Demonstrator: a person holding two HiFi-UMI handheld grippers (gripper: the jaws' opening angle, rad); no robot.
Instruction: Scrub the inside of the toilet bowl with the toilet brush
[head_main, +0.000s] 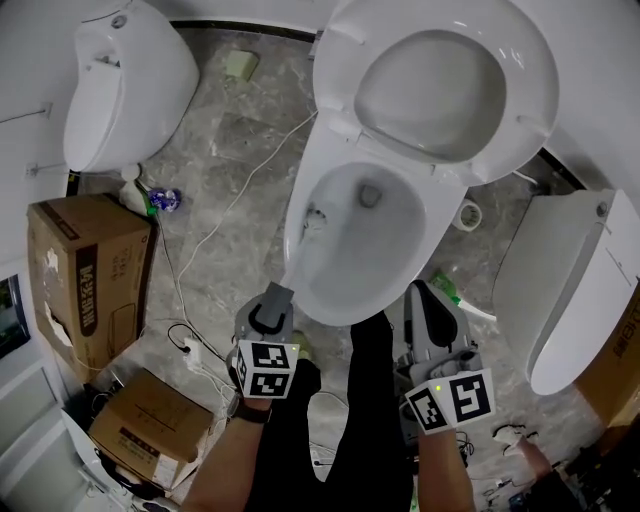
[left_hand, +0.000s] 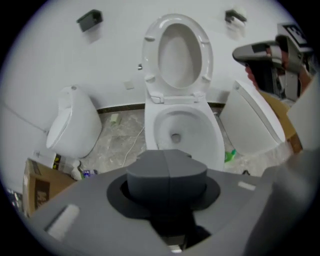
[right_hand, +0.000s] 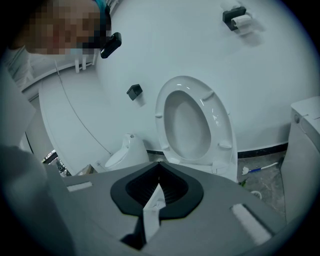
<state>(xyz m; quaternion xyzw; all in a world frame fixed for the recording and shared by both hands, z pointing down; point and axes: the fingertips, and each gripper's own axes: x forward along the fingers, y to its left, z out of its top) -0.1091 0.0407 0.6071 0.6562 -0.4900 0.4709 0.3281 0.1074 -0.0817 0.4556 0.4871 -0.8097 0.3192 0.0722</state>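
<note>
The white toilet bowl (head_main: 390, 255) stands open with its lid (head_main: 430, 90) raised. A white toilet brush (head_main: 294, 262) slants from my left gripper (head_main: 281, 290) down into the bowl, and its head (head_main: 316, 214) rests against the left inner wall. The left gripper is shut; in the left gripper view its jaws (left_hand: 166, 167) meet in a closed seam that hides the handle, with the bowl (left_hand: 200, 130) ahead. My right gripper (head_main: 420, 295) hovers by the bowl's front rim. In the right gripper view its jaws (right_hand: 159, 187) stand parted, with a white strip showing between them below the lid (right_hand: 192, 120).
White fixtures flank the toilet on the left (head_main: 125, 80) and on the right (head_main: 570, 290). Cardboard boxes (head_main: 85, 280) and cables (head_main: 230, 200) lie on the grey floor at the left. A green bottle (head_main: 447, 290) and a second brush (right_hand: 260, 168) lie at the right. The person's dark leg (head_main: 365, 400) stands between the grippers.
</note>
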